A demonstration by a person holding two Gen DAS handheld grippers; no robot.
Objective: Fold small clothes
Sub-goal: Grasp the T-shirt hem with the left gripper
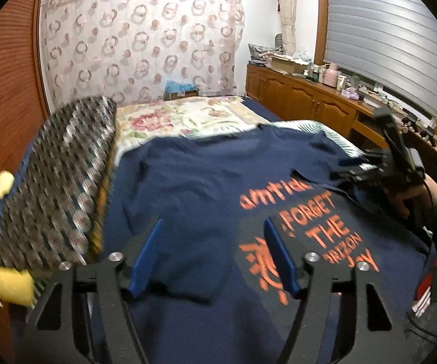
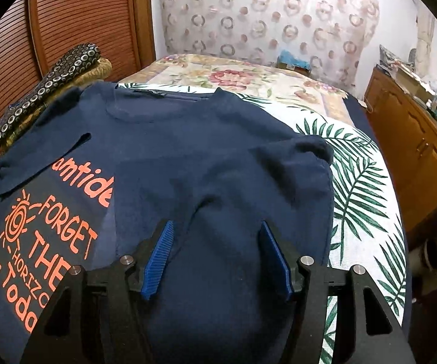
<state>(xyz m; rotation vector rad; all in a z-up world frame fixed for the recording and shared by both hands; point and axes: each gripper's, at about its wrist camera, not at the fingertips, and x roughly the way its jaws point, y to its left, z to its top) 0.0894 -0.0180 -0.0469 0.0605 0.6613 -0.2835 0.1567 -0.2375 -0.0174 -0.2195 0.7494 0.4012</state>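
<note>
Lying limp on the bed [image 2: 354,182], the soft, light navy cotton T-shirt with orange lettering [image 2: 188,157] is inviting a hem pinch; both hand-held grippers, left [image 1: 213,256] and right [image 2: 215,257], are hovering half open, gripping nothing.

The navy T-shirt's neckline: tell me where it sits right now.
In the right wrist view the neckline lies at the T-shirt's far end, left of centre, toward the floral bedspread, with the palm-leaf sheet to its right.
</note>
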